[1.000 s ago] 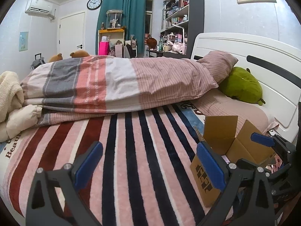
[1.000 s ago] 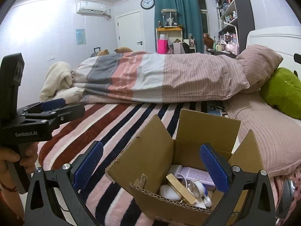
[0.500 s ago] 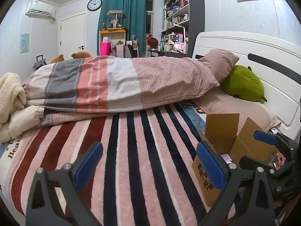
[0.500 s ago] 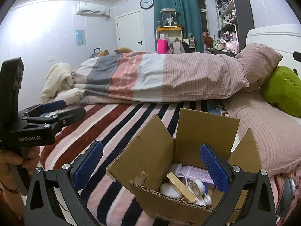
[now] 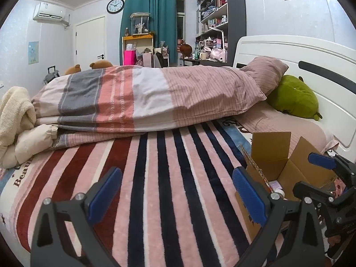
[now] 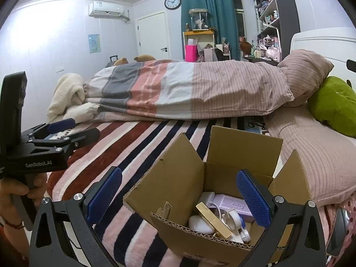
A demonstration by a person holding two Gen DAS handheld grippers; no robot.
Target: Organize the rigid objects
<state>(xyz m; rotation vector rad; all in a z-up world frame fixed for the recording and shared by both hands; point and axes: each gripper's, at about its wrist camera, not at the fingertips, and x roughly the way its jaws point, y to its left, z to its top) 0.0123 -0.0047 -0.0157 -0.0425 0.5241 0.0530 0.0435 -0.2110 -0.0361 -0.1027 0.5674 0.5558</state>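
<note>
Left wrist view: hovering low over the striped blanket [image 5: 164, 178], the left claw [image 5: 175, 191] gaping wide with nothing between its blue pads [image 5: 104, 194]. Sitting at the right, near the headboard [image 5: 311, 53], the open cardboard box [image 5: 270, 151], flaps up, resting on the bed beside the pink pillow [image 5: 289, 131]. Showing past the box at the far right edge, the right claw [image 5: 320, 173], seen side-on. Compared with a second ago, looking slightly further back and higher: box appearing a little smaller and lower in the picture, more blanket showing in front.

Right wrist view: hanging just above the box [image 6: 182, 162], the right claw [image 6: 178, 193] spread wide and empty, its right pad [image 6: 252, 198] over the box's opening. Lying inside the box: a gold bar-shaped thing [image 6: 213, 220], a white rounded thing [image 6: 199, 223], a lilac packet [image 6: 231, 204] and some white bits with a cord [image 6: 235, 220]. Floating at the left, the left claw [image 6: 66, 129], gripped by a hand [image 6: 20, 191], fingers apart. Against the earlier picture, hardly shifting: box staying in nearly the same spot, left claw drifting slightly lower.
</note>
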